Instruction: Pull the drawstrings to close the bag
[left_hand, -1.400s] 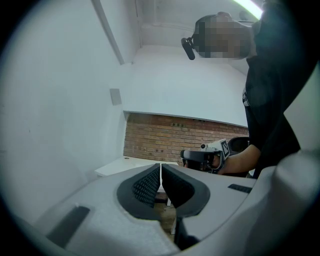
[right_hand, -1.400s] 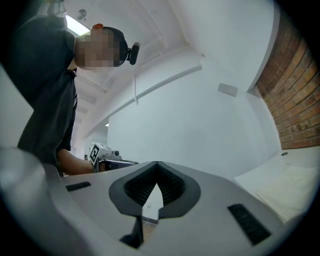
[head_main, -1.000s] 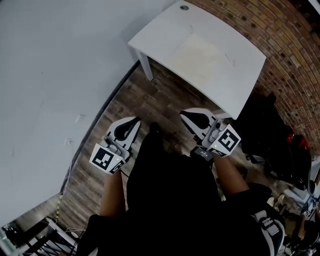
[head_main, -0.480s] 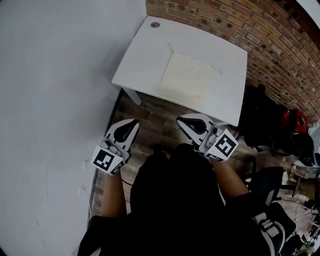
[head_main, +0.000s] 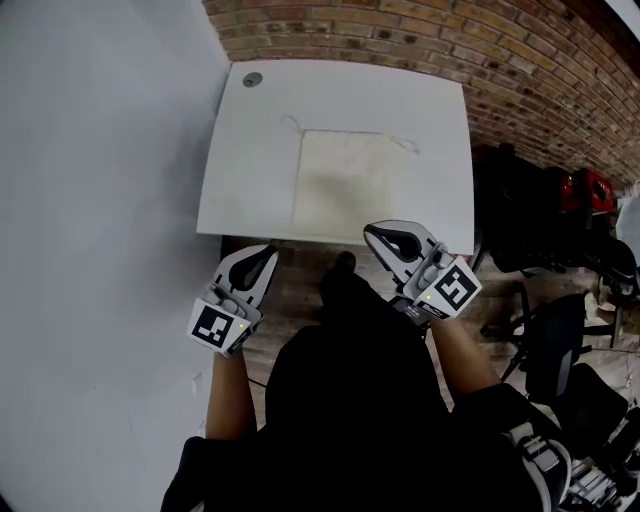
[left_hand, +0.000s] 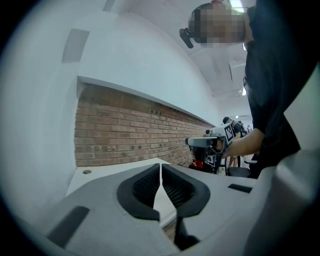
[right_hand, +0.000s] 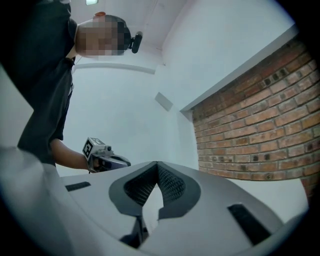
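A flat cream drawstring bag (head_main: 345, 185) lies in the middle of a white table (head_main: 240, 170). Its thin drawstrings (head_main: 292, 122) trail off its far corners. Both grippers hover short of the table's near edge, over the wooden floor, apart from the bag. My left gripper (head_main: 264, 256) is shut with nothing in it; in the left gripper view its jaws (left_hand: 160, 169) meet at the tips. My right gripper (head_main: 378, 233) is also shut and empty, its jaws (right_hand: 157, 165) closed in the right gripper view.
A brick wall (head_main: 420, 35) runs behind the table and a white wall (head_main: 90, 200) stands at the left. Dark bags (head_main: 530, 210) and a black office chair (head_main: 555, 345) crowd the right side. A round cable grommet (head_main: 252, 79) sits in the table's far left corner.
The person has walked up to the table, which now lies straight ahead and close. Both grippers kept their places in front of the body and stayed shut.
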